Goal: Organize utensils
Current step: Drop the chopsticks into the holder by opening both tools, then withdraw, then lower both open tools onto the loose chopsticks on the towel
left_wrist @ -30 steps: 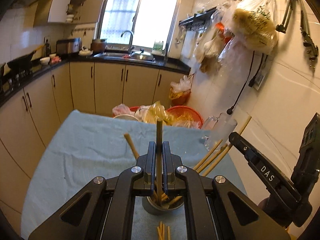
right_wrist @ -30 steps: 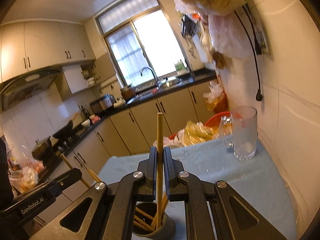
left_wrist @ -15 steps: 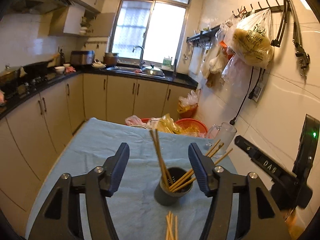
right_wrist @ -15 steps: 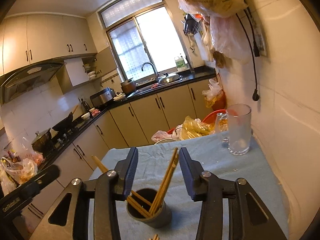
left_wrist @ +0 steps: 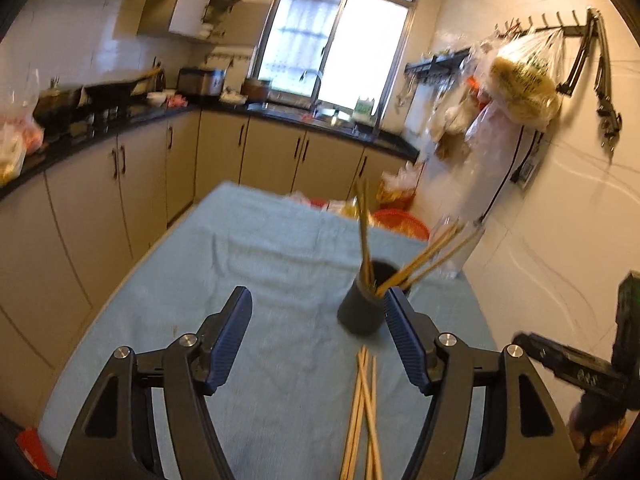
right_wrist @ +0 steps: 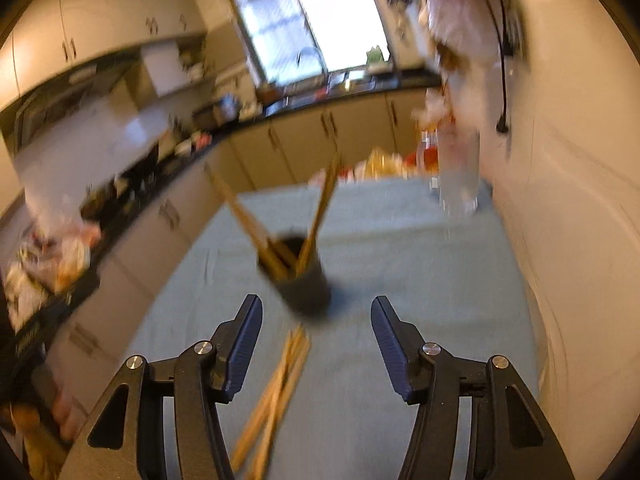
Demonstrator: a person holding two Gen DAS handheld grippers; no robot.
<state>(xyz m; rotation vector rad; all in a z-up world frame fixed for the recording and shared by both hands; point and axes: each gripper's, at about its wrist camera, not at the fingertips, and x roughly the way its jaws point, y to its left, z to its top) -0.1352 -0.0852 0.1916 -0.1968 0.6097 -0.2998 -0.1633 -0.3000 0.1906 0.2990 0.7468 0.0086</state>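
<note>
Both tools tilt downward over the bench [left_wrist: 248, 248], which is draped in a pale blue, wrinkled cloth. The left tool [left_wrist: 318, 330] has just been opening; its ribbed dark pads stand wide with nothing gripped, and loose chopsticks [left_wrist: 362, 408] lie on the cloth between them, long axes running away from the camera. The right tool [right_wrist: 316, 338] has likewise been opening and holds nothing. Ahead stands a dark round cup [left_wrist: 362, 308], upright, with slim wooden chopsticks [left_wrist: 364, 236] leaning out, tips fanning up and rightward. A clear glass [right_wrist: 458, 176] stands near the wall.
</note>
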